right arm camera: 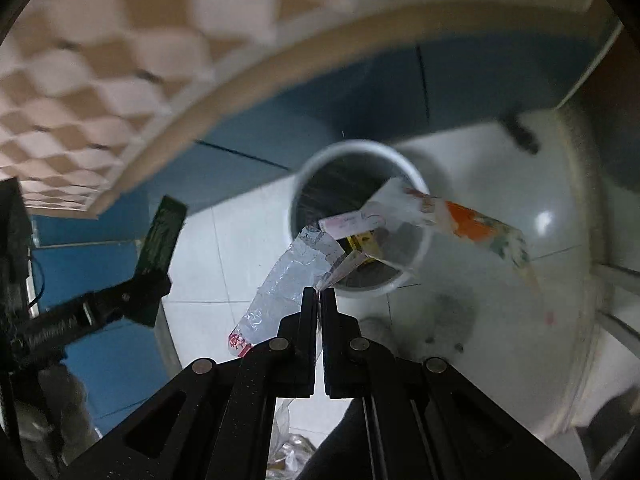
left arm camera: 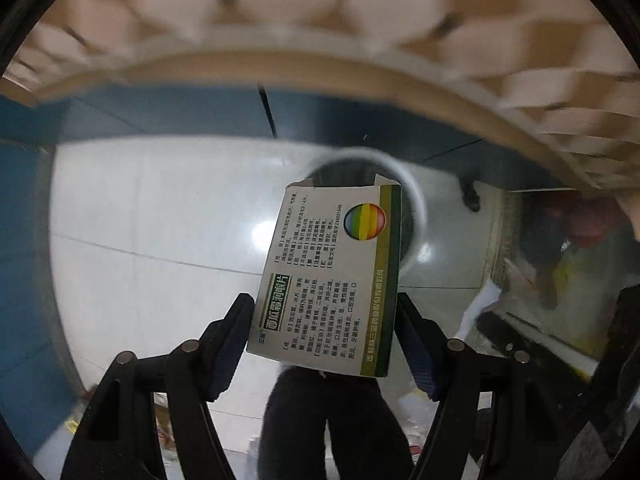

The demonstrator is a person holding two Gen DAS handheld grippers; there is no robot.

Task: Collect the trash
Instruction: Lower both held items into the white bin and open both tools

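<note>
My left gripper (left arm camera: 324,300) is shut on a white medicine box (left arm camera: 332,272) with a green stripe and a rainbow circle, held upright by its two sides. Behind the box stands a round white trash bin (left arm camera: 416,200), partly hidden by it. My right gripper (right arm camera: 319,292) is shut on a bunch of wrappers: a clear silvery one (right arm camera: 288,280) hangs to the left, and an orange printed one (right arm camera: 472,224) trails to the right. They hang over the near side of the bin (right arm camera: 296,216). The left gripper (right arm camera: 150,280) with the box (right arm camera: 162,236) shows to the left of the bin.
A tabletop edge with a checkered cloth (left arm camera: 320,8) overhangs the scene. A blue wall (left arm camera: 180,108) runs behind the white tiled floor (left arm camera: 152,220). Cluttered shelving (left arm camera: 560,248) stands at the right. A person's dark legs (left arm camera: 340,420) and loose litter (right arm camera: 292,452) lie below the grippers.
</note>
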